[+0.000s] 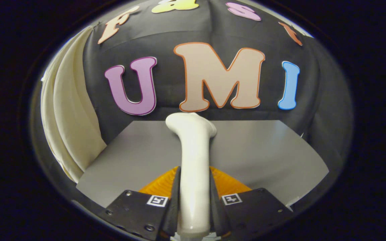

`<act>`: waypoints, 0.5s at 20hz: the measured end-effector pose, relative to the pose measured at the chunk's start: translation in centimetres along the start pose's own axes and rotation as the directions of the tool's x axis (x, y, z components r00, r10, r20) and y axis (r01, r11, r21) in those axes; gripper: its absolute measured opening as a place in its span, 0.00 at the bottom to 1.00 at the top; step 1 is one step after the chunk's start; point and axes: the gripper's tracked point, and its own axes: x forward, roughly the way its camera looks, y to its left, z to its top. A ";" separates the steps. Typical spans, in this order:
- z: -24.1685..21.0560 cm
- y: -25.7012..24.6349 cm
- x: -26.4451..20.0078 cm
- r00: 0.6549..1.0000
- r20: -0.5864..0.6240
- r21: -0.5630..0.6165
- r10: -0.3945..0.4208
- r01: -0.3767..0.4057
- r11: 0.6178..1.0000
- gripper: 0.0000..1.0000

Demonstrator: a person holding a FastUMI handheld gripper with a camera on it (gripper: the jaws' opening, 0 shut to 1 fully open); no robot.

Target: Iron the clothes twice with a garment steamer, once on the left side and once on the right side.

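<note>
Steamer (193, 167), white and slender, sits clamped in the gripper (193, 201): both black fingers (174, 197) press its handle from either side, so the grasp looks firm. Its head tips forward just beyond the fingers, over the grey tabletop (263, 154). An orange object (228, 184) lies under the handle, just ahead of the fingers; what it is I cannot tell. Farther off to the left, cream cloth (69, 120) hangs against the dark wall, presumably the clothes. To iron well, keep the squeeze steady, swing the head toward that cloth, and draw it evenly down one side before the other.
</note>
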 end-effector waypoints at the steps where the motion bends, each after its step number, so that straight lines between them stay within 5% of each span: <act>1: -0.4 0.1 0.2 1.000 -0.010 0.000 -0.004 0.004 1.000 0.41; 10: 1.3 0.2 -2.8 0.995 0.095 0.015 0.008 -0.010 1.000 0.33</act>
